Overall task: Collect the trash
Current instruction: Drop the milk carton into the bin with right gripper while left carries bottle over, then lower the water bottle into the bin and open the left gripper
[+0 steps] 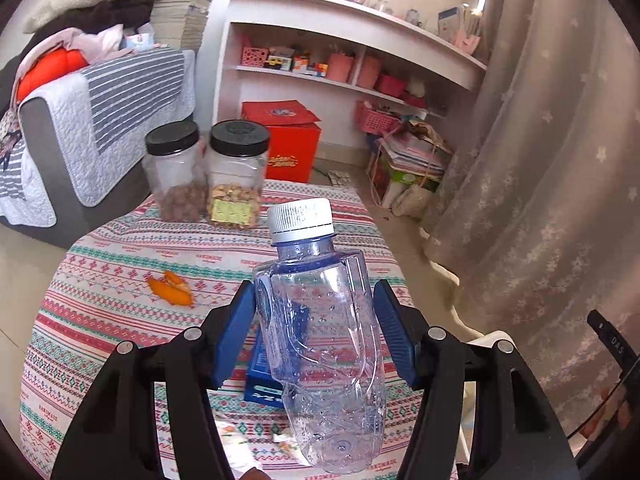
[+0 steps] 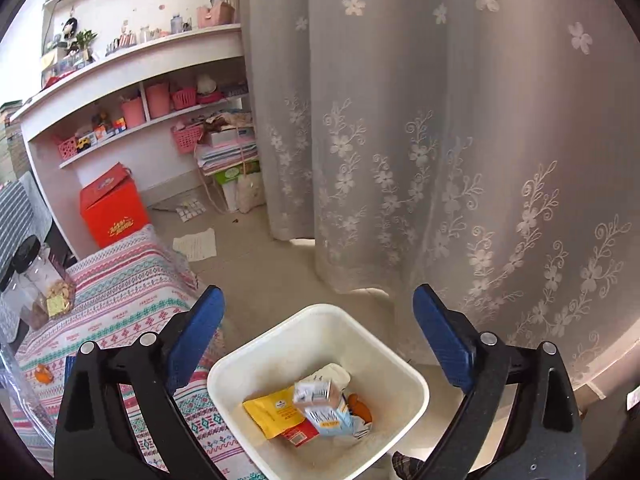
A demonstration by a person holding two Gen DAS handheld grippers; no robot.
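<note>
My left gripper (image 1: 316, 316) is shut on an empty clear plastic bottle (image 1: 320, 336) with a white cap, held above the patterned tablecloth (image 1: 120, 280). An orange peel (image 1: 172, 288) lies on the cloth to the left; it also shows small in the right wrist view (image 2: 43, 374). A blue box (image 1: 264, 380) lies on the cloth behind the bottle. My right gripper (image 2: 318, 316) is open and empty above a white trash bin (image 2: 248, 364). The bin holds a yellow packet (image 2: 272, 412), a small carton (image 2: 320, 404) and other wrappers.
Two black-lidded jars (image 1: 208, 172) of snacks stand at the table's far edge. A sofa with blankets (image 1: 80, 112) is at the left. A red box (image 1: 292, 140), white shelves (image 1: 340, 52) and a lace curtain (image 2: 440, 140) stand beyond. Paper (image 2: 196, 244) lies on the floor.
</note>
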